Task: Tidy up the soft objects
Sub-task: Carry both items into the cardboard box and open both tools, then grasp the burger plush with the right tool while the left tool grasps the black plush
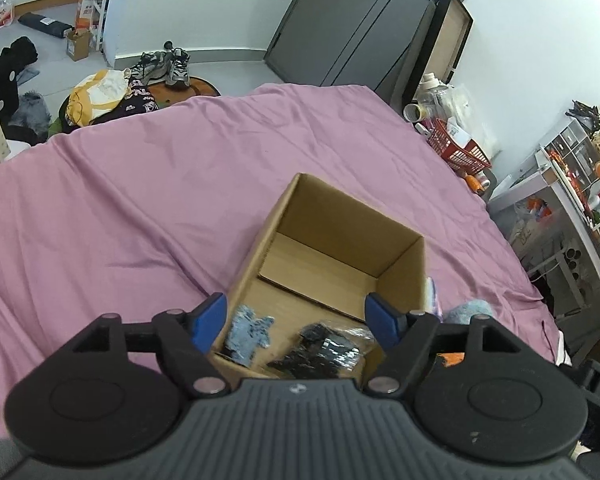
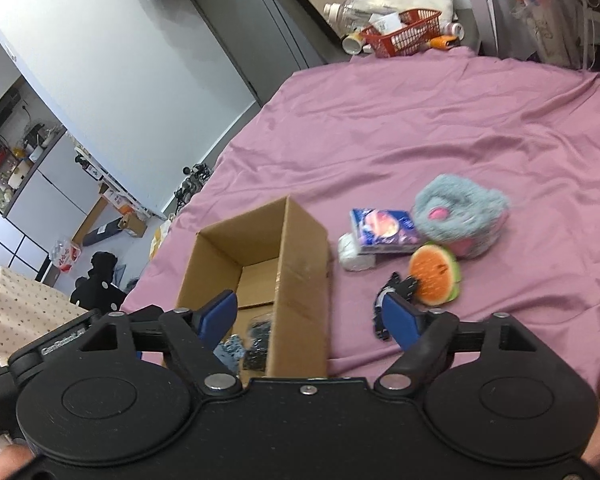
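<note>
An open cardboard box [image 1: 404, 276] [image 2: 300, 248] stands on the purple bedsheet [image 1: 140, 200] [image 2: 460, 120]. Inside lie a blue-grey fuzzy piece [image 1: 250, 332] [image 2: 230, 350] and a black item in clear wrap [image 1: 324, 348] [image 2: 258, 340]. My left gripper [image 1: 298, 320] hovers open above the box's near end, nothing between its blue pads. My right gripper [image 2: 312, 318] is open over the box's right wall, holding nothing. Right of the box lie a grey plush [image 2: 460, 212], a tissue pack [image 2: 384, 232], a white roll [image 2: 354, 256], a watermelon plush [image 2: 434, 276] and a small black item [image 2: 396, 286].
A red basket [image 1: 458, 148] [image 2: 404, 32] with bottles sits past the bed's far corner. Shoes [image 1: 168, 66], clothes and cartons lie on the floor beyond the bed. Shelving [image 1: 576, 184] stands at the right in the left wrist view. A hand's fingers [image 2: 4, 464] show at the bottom left.
</note>
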The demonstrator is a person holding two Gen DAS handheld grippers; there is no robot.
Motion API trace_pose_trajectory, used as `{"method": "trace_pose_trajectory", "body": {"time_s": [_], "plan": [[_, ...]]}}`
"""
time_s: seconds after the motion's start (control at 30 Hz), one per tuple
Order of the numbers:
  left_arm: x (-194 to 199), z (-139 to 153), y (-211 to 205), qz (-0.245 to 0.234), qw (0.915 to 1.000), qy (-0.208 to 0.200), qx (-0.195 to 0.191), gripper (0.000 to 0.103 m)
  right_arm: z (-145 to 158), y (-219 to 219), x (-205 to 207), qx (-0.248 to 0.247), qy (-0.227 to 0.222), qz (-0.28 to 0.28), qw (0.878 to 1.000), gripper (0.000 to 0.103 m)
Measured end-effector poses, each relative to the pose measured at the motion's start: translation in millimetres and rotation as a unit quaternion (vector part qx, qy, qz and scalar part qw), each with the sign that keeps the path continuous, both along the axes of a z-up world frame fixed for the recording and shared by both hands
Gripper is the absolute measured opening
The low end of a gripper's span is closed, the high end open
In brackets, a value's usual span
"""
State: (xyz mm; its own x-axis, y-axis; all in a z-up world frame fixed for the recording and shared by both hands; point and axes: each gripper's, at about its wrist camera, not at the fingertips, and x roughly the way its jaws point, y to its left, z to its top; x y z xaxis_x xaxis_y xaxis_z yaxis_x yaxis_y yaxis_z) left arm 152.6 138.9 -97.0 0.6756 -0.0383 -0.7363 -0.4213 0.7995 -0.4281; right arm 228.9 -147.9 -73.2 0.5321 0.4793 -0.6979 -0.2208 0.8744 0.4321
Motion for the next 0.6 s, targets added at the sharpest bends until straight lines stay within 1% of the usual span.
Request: {"method": "trace_pose_trajectory", "body": {"time_s": [0.03, 0.1, 0.17, 0.2, 0.23, 0.27, 0.5, 0.6], "plan": [[-1, 3, -5, -0.007, 1.0, -0.006, -0.001, 0.084, 1, -4, 0, 0.001, -0.001, 0.001, 1.0, 0.083], [-2, 10, -17, -0.023, 0.9996, -0.012, 0.009, 0.086, 3, -13, 0, 0.005, -0.004, 0.007, 1.0, 0.087], [-3, 17, -28, -0.03, 0.9992, -0.019, 0.017, 0.092, 3, -22, 1, 0.007, -0.004, 0.012, 1.0, 0.092], [-3, 21, -34, -0.034, 0.999, -0.023, 0.019, 0.097, 3, -26, 2, 0.008, -0.005, 0.014, 1.0, 0.093], [-3, 25, -39, -0.037, 0.9987, -0.03, 0.019, 0.098, 3, -29, 3, 0.009, -0.004, 0.015, 1.0, 0.095], [-3, 28, -45, -0.04, 0.9984, -0.035, 0.02, 0.102, 3, -34, 4, 0.011, -0.003, 0.015, 1.0, 0.096], [3, 43, -81, -0.068, 0.9959, -0.038, 0.047, 0.103, 2, -59, 13, 0.03, 0.002, 0.015, 0.999, 0.099], [5, 44, -92, -0.068, 0.9958, -0.033, 0.052, 0.103, -4, -74, 17, 0.05, 0.006, 0.003, 0.999, 0.099]]}}
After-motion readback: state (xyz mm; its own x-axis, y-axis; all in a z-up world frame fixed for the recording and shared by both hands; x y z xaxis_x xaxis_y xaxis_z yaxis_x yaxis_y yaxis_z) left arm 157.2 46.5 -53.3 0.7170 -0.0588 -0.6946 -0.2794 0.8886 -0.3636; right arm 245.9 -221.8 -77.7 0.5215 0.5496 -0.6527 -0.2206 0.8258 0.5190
